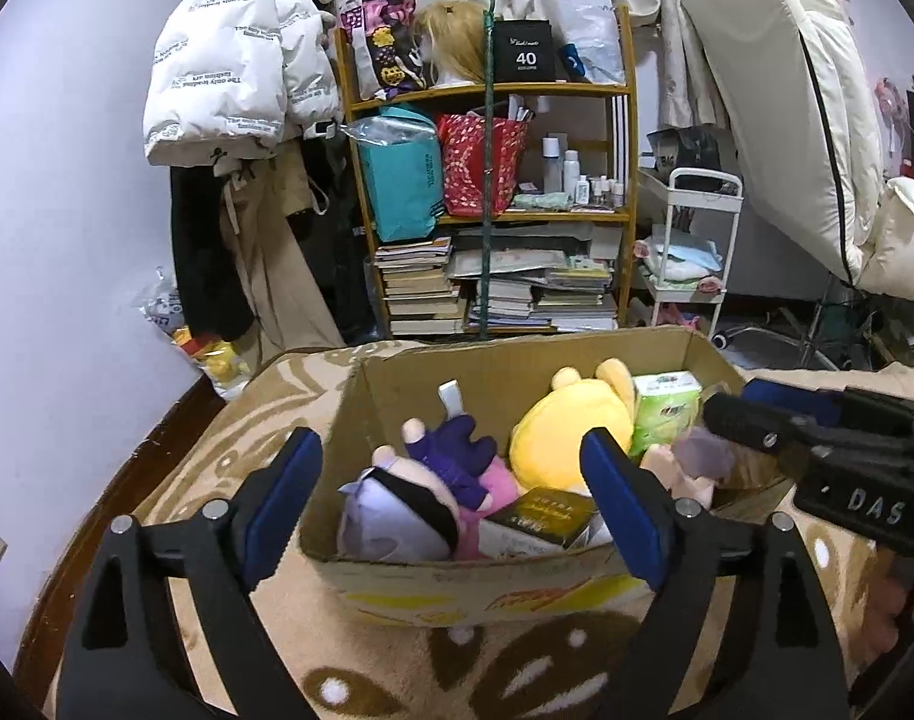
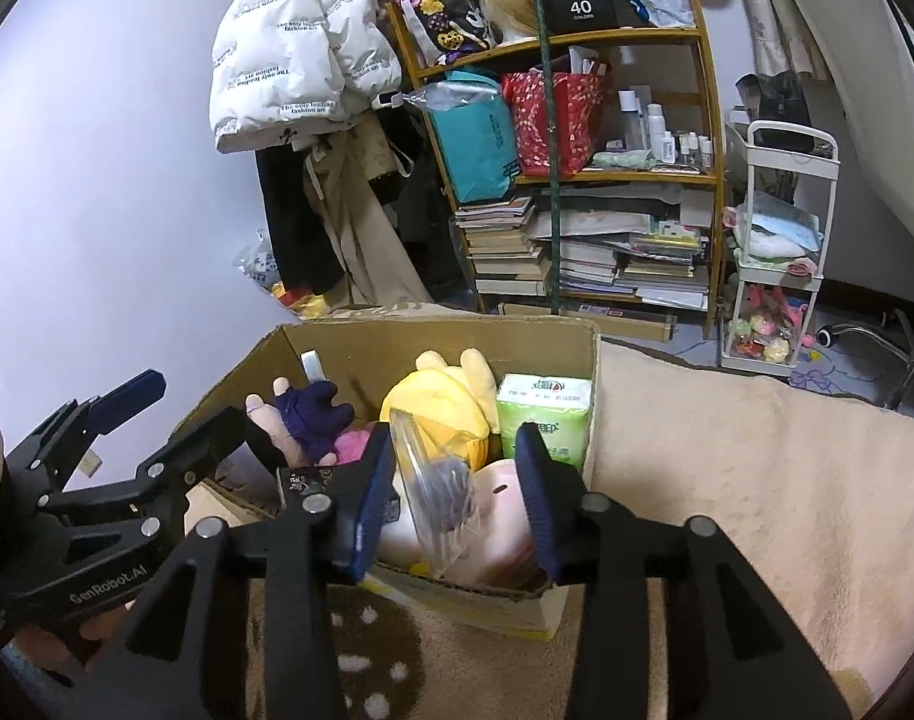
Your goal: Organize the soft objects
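An open cardboard box (image 1: pixel 457 567) stands on a patterned blanket. It holds a yellow plush (image 1: pixel 568 426), a green tissue pack (image 1: pixel 667 408), a purple-dressed doll (image 1: pixel 450 456), a lavender plush (image 1: pixel 396 510) and a dark gold packet (image 1: pixel 547 516). My left gripper (image 1: pixel 457 504) hangs open over the box's near wall with nothing between its fingers. My right gripper (image 2: pixel 457 504) is open at the box's near right corner. A pink, grey-haired doll in a clear bag (image 2: pixel 444 492) lies between its pads, which do not press on it. The right gripper (image 1: pixel 751 405) also shows in the left wrist view.
Behind the box stand a crowded wooden bookshelf (image 1: pixel 487 180), a white trolley (image 1: pixel 691 240) and a leaning mattress (image 1: pixel 787 90). A white puffer jacket (image 1: pixel 228 60) hangs at the left wall. A cream blanket (image 2: pixel 727 480) spreads right of the box.
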`<state>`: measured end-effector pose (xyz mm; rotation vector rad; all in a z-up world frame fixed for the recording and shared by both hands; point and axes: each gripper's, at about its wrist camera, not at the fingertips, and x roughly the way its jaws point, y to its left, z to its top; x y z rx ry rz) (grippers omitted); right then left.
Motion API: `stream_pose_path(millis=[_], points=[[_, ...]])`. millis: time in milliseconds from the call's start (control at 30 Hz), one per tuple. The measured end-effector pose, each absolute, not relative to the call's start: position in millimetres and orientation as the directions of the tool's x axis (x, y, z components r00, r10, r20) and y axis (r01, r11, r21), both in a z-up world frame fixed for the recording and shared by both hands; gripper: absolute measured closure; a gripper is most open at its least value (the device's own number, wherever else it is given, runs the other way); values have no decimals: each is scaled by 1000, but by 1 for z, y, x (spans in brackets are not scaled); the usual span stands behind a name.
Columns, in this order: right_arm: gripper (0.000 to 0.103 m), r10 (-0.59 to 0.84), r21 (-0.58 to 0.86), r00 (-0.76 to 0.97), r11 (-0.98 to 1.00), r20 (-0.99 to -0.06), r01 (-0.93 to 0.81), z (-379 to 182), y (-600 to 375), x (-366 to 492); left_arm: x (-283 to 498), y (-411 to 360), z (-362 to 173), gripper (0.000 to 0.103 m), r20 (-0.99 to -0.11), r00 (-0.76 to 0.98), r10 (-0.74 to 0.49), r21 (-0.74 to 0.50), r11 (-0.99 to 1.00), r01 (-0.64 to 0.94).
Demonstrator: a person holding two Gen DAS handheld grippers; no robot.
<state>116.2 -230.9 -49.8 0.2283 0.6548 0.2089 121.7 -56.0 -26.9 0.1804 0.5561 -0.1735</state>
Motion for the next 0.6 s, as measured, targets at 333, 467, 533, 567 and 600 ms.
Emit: stream_pose_path(millis=[333, 467, 533, 567, 600], points=[[11, 210, 246, 815, 965, -539, -86, -25, -238, 90, 94, -42, -14, 4, -509, 859, -59, 172, 971, 168], [0, 188, 236, 828, 969, -528, -70, -16, -241, 79, 81, -36, -9, 3, -498, 866, -41, 180, 972, 149], [0, 180, 237, 836, 969, -518, -62, -11, -242, 71, 74, -33, -6, 3, -494, 869, -33, 180, 974, 140], [0, 179, 238, 838, 969, -516, -61, -9, -243, 69, 71, -32, -5, 3, -495, 868, -32, 177, 975, 137], [0, 174, 235, 839, 970, -515, -57, -7, -244, 65, 69, -30, -3, 3, -495, 868, -33, 173, 976, 136]])
